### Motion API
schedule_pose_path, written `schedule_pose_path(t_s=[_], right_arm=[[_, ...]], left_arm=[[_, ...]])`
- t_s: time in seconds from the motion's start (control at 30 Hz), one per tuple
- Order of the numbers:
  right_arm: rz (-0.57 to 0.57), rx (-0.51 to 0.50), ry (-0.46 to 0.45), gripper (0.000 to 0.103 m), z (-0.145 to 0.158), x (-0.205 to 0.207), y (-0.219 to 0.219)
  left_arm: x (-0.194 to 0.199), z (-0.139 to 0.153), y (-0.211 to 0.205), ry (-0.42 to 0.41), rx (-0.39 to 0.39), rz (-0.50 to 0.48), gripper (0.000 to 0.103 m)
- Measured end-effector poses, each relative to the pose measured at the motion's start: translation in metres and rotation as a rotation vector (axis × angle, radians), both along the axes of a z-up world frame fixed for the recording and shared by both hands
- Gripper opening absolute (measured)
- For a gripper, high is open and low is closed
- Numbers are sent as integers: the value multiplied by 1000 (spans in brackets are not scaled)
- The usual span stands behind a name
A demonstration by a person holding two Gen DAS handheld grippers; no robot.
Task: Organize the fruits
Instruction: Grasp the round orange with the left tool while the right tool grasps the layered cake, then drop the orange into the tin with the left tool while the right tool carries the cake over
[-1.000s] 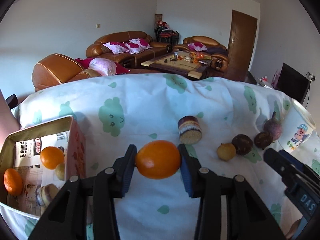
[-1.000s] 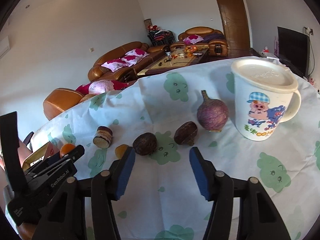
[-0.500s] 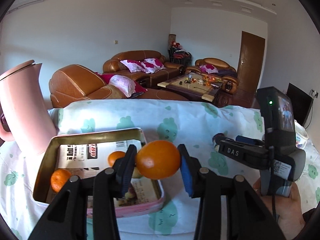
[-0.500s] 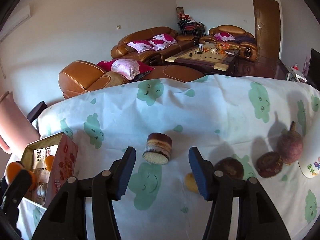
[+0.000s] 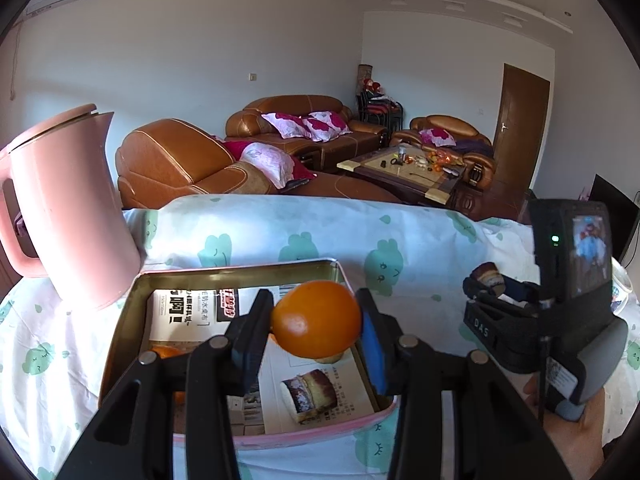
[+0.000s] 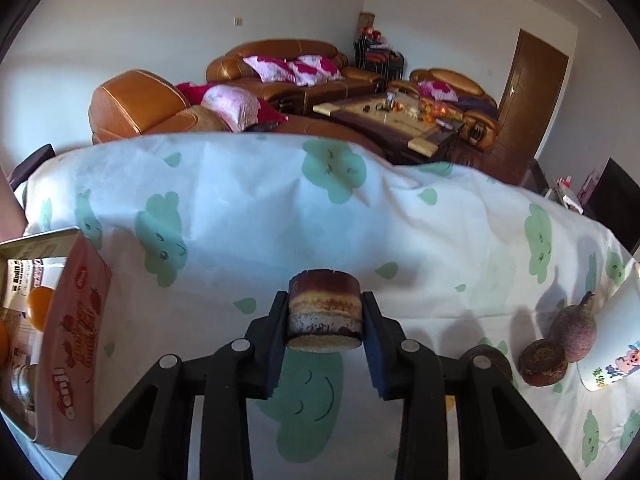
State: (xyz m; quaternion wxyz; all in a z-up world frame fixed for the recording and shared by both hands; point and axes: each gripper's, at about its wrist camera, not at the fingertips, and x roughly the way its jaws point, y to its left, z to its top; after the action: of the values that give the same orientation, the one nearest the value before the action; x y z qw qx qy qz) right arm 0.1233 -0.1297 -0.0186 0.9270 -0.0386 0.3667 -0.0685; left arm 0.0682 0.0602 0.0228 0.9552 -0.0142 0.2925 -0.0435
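Observation:
My left gripper (image 5: 316,322) is shut on an orange (image 5: 316,319) and holds it above the open tin box (image 5: 236,272). The box holds another orange (image 5: 166,352), a cake slice (image 5: 310,394) and printed paper. My right gripper (image 6: 324,320) has its pads against both sides of a round layered cake piece (image 6: 324,314) on the tablecloth. The box also shows at the left of the right wrist view (image 6: 76,344), with an orange (image 6: 40,306) inside. The right gripper's body shows in the left wrist view, its fingertips (image 5: 474,286) by the cake piece (image 5: 486,274).
A pink kettle (image 5: 68,208) stands left of the box. In the right wrist view, a purple bulb-shaped fruit (image 6: 574,326), two dark brown round fruits (image 6: 542,362) (image 6: 490,360) and a pig-print mug (image 6: 616,340) sit at the right. Sofas and a coffee table lie beyond.
My left gripper carried the orange left, from the open cloth to above the tin box. My right gripper moved left from the dark fruits to the cake piece and closed its jaws around it.

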Motion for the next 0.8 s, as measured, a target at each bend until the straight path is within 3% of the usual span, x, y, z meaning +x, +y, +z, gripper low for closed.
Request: schedule_pose_path(t_s=[0.17, 0.37, 0.57, 0.8], right_arm=[[7, 7, -151, 36, 30, -46, 22], [32, 35, -250, 37, 41, -86, 52], [86, 44, -259, 37, 43, -99, 75], [150, 44, -255, 37, 45, -99, 111]], left_arm=[[-1, -1, 9, -13, 13, 10, 44], [-9, -5, 23, -43, 54, 10, 44], [-12, -10, 45, -46, 82, 26, 44], [-4, -10, 73, -38, 54, 82, 44]])
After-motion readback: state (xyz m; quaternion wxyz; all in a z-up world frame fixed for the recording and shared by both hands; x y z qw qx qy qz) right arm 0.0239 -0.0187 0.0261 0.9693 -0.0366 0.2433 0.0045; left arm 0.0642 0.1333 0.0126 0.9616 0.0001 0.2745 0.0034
